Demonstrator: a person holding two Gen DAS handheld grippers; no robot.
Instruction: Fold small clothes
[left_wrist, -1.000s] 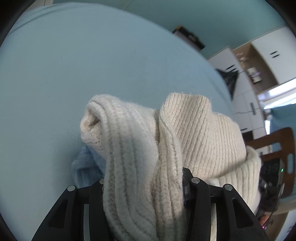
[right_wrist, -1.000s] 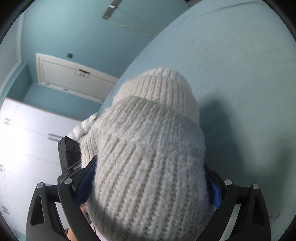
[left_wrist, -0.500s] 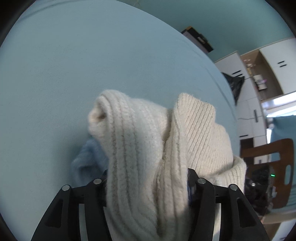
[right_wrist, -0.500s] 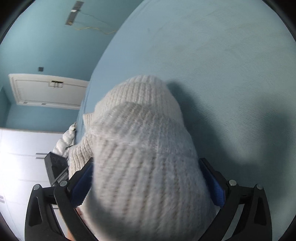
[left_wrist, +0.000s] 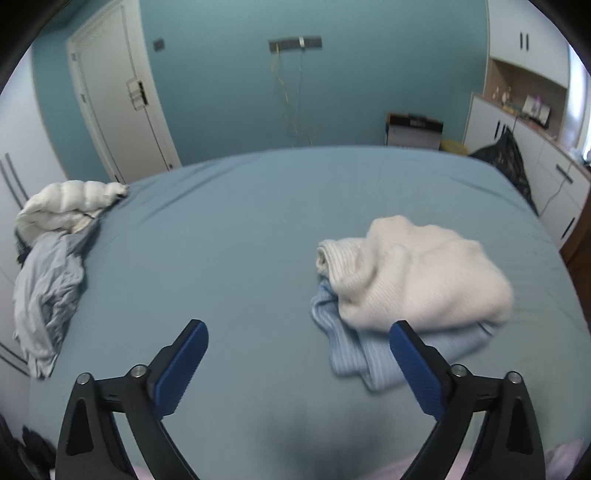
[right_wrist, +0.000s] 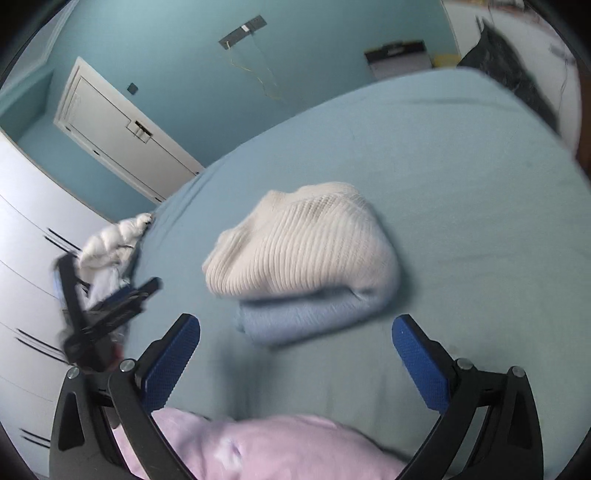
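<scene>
A folded cream knit sweater (left_wrist: 413, 273) (right_wrist: 306, 240) lies on a folded light blue knit garment (left_wrist: 358, 347) (right_wrist: 310, 314) on the blue bed (left_wrist: 229, 236) (right_wrist: 461, 177). My left gripper (left_wrist: 297, 334) hangs above the bed, left of and nearer than the stack; its jaws are opening wide with nothing between them. My right gripper (right_wrist: 295, 326) is open and empty, raised just short of the stack. The left gripper (right_wrist: 107, 310) also shows blurred at the left of the right wrist view.
A heap of white and pale blue clothes (left_wrist: 55, 251) (right_wrist: 110, 243) sits at the bed's left edge. A pink garment (right_wrist: 266, 450) lies at the near edge. White door (left_wrist: 118, 92), wardrobes (right_wrist: 26, 266) and cabinets (left_wrist: 546, 155) ring the bed.
Both grippers let go of the cream sweater, opened wide and pulled up and back. The sweater now rests on the blue garment. The left view swung up to show the room.
</scene>
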